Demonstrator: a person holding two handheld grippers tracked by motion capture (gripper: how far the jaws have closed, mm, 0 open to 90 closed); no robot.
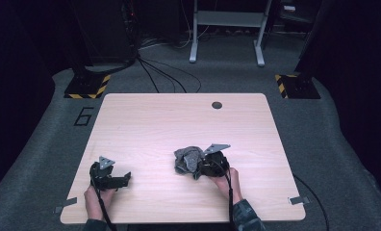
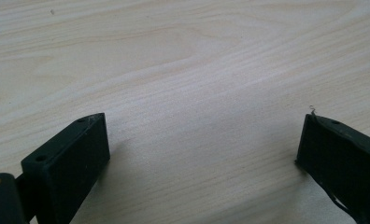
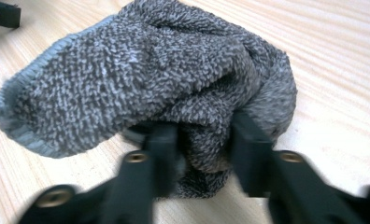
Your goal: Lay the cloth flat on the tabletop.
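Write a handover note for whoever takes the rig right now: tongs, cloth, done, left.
Right tongs: jaws on either side of a fold of the grey towel; whether they pinch it I cannot tell.
Left tongs: open over bare table, nothing between the jaws.
Towel: crumpled in a heap, front right of the table.
Done: towel reached, not spread or folded.
Left: probably secure the grip, then straighten it.

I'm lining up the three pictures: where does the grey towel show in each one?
High view: the grey towel lies crumpled right of centre, at the right gripper.
Left gripper view: it is not in this picture.
Right gripper view: the towel bulks at centre, a fold between the jaws.
Shared landmark: the pale wooden table.
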